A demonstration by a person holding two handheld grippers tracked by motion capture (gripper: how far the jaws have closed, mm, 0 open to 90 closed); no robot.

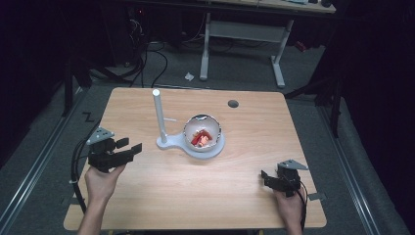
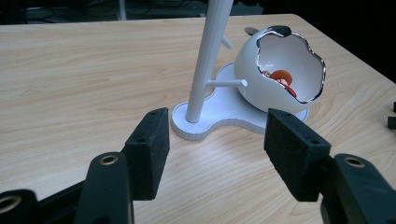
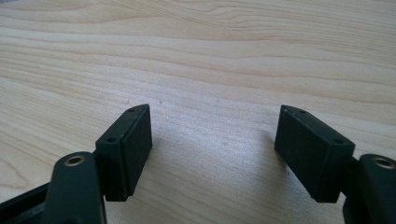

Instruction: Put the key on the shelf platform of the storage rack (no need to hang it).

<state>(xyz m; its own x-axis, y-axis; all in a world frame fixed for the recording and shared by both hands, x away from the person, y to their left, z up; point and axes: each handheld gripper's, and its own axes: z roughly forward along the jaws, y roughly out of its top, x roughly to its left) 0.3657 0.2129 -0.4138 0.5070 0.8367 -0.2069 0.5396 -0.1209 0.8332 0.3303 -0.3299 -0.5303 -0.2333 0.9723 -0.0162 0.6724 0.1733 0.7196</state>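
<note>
White stand (image 1: 169, 141) with its eggshell bowl (image 1: 202, 132) sits mid-worktop (image 1: 147, 196); left gripper (image 1: 128, 147), fingers spread and empty, should approach the post squarely, while right gripper (image 1: 265, 176) waits spread near right.

— What sort of place is this?
— A lab or workshop, dimly lit. A bare wooden table (image 1: 244, 196) stands on grey carpet.
— What else shows it?
— Black cables (image 1: 151, 58) trail over the floor, and a white-legged desk (image 1: 242, 32) stands behind, with dark stands at the sides.
</note>
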